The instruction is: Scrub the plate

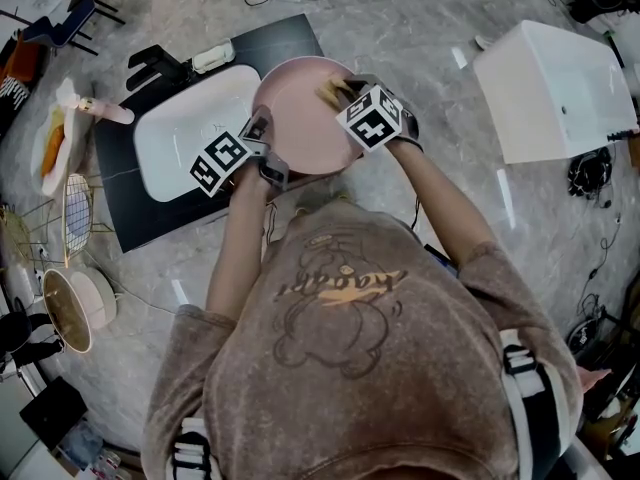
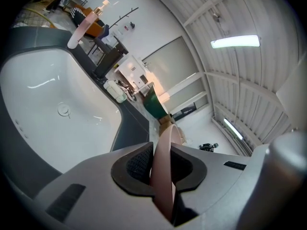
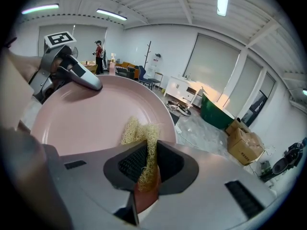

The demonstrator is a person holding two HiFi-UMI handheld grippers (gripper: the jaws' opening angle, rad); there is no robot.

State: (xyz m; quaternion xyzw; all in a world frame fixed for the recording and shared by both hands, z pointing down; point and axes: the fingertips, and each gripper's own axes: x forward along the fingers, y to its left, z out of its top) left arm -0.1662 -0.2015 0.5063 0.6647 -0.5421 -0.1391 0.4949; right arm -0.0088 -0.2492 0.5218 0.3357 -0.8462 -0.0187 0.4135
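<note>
A round pink plate is held up over the right end of the white sink. My left gripper is shut on the plate's near-left rim, seen edge-on between the pads in the left gripper view. My right gripper is shut on a yellow fibrous scrubber, whose tuft rests against the plate's face near its right rim. The left gripper also shows at the plate's far edge in the right gripper view.
The sink sits in a black counter. A soap bottle and a black faucet stand at the sink's far side. A wire rack and a pan lie at the left. A white tub stands at the right.
</note>
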